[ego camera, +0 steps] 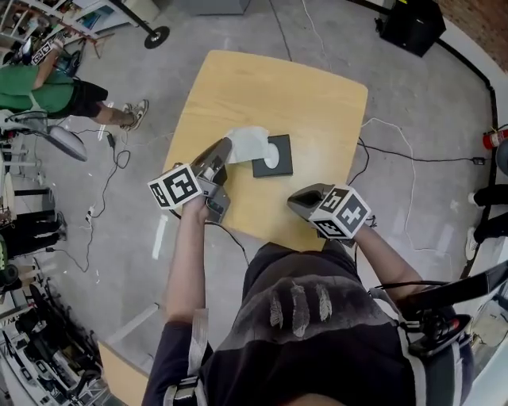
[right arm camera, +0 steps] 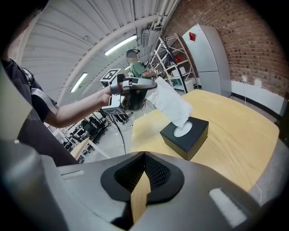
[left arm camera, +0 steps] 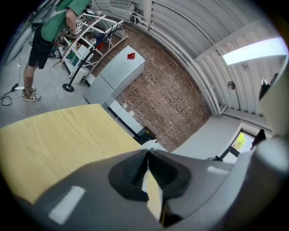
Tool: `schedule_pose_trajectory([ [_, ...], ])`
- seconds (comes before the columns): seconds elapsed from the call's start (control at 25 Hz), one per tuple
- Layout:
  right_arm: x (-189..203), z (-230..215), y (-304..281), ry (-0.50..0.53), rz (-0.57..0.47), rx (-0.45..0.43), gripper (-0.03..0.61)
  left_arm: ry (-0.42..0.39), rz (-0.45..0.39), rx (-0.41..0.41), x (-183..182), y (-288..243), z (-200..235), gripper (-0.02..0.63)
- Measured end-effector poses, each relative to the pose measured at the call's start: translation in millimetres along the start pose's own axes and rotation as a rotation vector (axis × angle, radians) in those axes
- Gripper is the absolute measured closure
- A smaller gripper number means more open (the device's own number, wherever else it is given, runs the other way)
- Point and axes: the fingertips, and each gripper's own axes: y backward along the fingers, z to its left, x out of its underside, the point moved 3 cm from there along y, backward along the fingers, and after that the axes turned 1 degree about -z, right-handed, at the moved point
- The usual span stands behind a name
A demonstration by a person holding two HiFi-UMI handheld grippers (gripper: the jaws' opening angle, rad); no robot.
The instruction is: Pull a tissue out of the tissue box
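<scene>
A black tissue box [ego camera: 282, 147] [right arm camera: 185, 140] stands near the middle of the wooden table [ego camera: 302, 87]. A white tissue [ego camera: 248, 143] [right arm camera: 169, 103] stretches from the box's round opening up and to the left. My left gripper [ego camera: 225, 147] [right arm camera: 151, 84] is shut on the tissue's upper end, left of the box and above the tabletop. In the left gripper view the jaws of the left gripper [left arm camera: 147, 151] meet at the tips. My right gripper [ego camera: 295, 200] [right arm camera: 144, 154] hangs over the table's near edge, right of the box, shut and holding nothing.
A person in a green shirt [ego camera: 40, 87] [left arm camera: 54, 22] stands on the floor at the far left. Cables [ego camera: 397, 151] trail across the floor on both sides of the table. A black case [ego camera: 413, 24] sits at the far right, a silver cabinet [left arm camera: 117, 74] against the brick wall.
</scene>
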Motion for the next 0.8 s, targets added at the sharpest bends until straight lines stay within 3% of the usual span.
schedule_pose_trajectory([
  [0.4,-6.1,2.4,-0.7,0.007,0.012,0.002,0.58,0.042,-0.122,-0.043,-27.3,27.1,18.9,0.611],
  [0.8,-2.8,0.7,-1.5,0.016,0.021,-0.004,0.58,0.094,-0.195,-0.039,-25.9,34.6,32.9,0.611],
])
